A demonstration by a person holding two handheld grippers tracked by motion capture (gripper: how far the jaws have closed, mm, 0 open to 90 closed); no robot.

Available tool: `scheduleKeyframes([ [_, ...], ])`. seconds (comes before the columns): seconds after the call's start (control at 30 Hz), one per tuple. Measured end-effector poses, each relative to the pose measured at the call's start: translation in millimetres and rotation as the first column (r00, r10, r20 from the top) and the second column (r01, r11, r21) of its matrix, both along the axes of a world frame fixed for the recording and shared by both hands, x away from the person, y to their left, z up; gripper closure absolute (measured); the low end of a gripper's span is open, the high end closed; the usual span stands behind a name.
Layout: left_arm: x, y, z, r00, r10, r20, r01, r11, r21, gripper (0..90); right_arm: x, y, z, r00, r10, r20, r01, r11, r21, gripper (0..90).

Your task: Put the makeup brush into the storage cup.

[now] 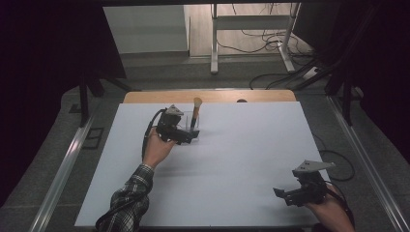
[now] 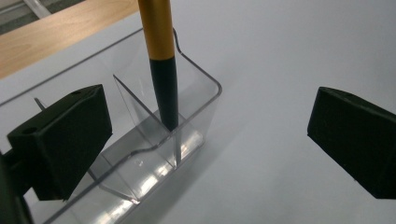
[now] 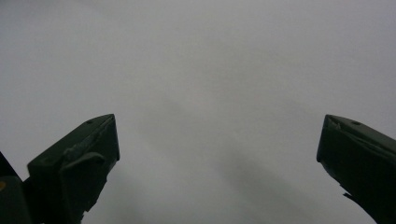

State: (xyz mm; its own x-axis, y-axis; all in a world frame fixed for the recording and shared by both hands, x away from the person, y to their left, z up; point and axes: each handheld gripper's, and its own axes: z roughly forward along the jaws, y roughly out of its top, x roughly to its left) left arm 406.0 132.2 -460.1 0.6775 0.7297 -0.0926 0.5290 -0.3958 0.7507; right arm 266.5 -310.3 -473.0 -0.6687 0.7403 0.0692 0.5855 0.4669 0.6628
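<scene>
Presently both grippers' jaws gape wide, empty; left gripper [image 2: 210, 140] beside brush [image 2: 161, 60] in clear holder [image 2: 205, 107]

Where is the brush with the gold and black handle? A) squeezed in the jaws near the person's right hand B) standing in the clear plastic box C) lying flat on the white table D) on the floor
B: the brush stands with its black end down inside the clear plastic box, while the left gripper has its jaws wide open around it.
</scene>
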Motion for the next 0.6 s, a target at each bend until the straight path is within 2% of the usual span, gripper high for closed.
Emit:
scheduleKeyframes([
  [0.6, -11.1, 1.8, 0.9, 0.9999, -0.011, 0.006, 0.011, 0.9999, -0.002, 0.4, 0.2, 0.0, -0.2, 0.9998, -0.020, -0.002, 0.020, 0.9997, -0.015, 0.0],
])
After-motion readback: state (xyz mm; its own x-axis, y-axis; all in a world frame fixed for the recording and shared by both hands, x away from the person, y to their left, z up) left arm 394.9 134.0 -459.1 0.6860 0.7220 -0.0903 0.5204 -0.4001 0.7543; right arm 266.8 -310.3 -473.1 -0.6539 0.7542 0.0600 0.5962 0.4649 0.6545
